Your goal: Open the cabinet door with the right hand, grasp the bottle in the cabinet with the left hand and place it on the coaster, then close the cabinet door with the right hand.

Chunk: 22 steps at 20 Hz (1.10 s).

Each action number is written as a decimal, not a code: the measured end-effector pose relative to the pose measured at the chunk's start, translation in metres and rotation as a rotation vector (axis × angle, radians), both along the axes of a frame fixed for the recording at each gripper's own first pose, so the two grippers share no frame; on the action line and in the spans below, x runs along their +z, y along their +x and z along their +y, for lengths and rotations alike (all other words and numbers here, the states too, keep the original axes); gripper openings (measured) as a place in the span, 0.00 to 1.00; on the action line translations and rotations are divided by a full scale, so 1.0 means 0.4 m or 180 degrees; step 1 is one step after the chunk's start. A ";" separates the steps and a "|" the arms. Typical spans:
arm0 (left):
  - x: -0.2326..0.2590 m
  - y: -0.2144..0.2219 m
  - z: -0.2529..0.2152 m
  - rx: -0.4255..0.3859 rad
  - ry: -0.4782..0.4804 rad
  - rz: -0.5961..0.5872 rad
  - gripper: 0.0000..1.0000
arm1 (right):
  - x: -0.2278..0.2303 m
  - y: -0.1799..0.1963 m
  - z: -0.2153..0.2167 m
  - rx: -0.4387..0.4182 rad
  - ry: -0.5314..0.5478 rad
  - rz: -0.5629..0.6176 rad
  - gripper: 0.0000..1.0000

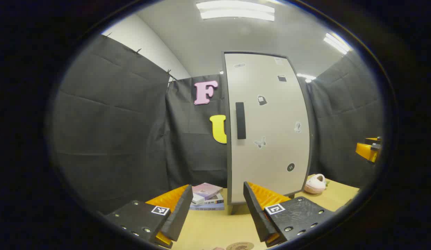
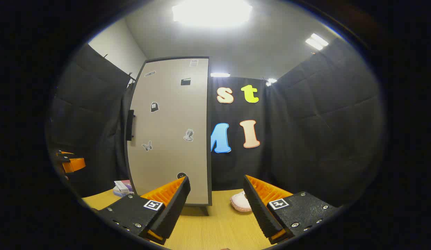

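**Left gripper view and right gripper view: both grippers released in front of a closed cabinet**

In the left gripper view, the left gripper (image 1: 217, 205) sits at the bottom of the scene with its two fingers spread wide apart and nothing between them. Straight ahead stands a tall pale cabinet (image 1: 267, 128) on a light wooden table (image 1: 215, 225). Its door is shut, so the bottle inside is hidden. A dark vertical handle (image 1: 240, 120) sits near the door's left edge, and small stickers dot the door's face. Left of the cabinet's foot lies a short stack of books (image 1: 207, 197). Right of the cabinet, on the table, rests a small pink and white soft item (image 1: 315, 183). At the very bottom edge, between the fingers, the rim of a round brown coaster (image 1: 240, 246) peeks in. Far right, part of the right gripper (image 1: 368, 150) hangs in the air.

In the right gripper view, the right gripper (image 2: 217, 205) is also released, fingers parted and holding nothing. The cabinet (image 2: 167, 132) stands ahead and left, door closed, with the handle (image 2: 130, 125) on its far left edge. The soft item (image 2: 240, 202) lies on the table (image 2: 212, 229) just right of the cabinet's foot. The books (image 2: 122, 187) show beyond the cabinet at left. Part of the left gripper (image 2: 70, 162) shows at the far left.
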State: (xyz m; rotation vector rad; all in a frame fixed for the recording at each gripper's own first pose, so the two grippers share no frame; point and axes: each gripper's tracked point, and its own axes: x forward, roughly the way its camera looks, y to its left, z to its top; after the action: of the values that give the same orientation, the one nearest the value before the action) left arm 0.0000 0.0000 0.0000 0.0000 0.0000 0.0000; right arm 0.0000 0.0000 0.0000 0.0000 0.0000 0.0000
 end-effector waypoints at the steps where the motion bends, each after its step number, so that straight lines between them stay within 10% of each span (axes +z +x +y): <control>1: 0.001 -0.002 0.003 0.0006 0.0007 -0.0001 0.84 | 0.000 -0.006 -0.009 -0.0012 0.0001 0.0003 0.94; 22: 0.018 -0.041 0.034 -0.0003 0.0096 -0.0070 0.84 | 0.016 -0.014 -0.012 -0.0024 -0.0017 0.0003 0.94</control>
State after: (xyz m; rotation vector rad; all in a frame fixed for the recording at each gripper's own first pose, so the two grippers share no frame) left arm -0.0165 0.0136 0.0072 0.0300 -0.0219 -0.0011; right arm -0.0055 -0.0048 0.0065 -0.0053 0.0010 -0.0075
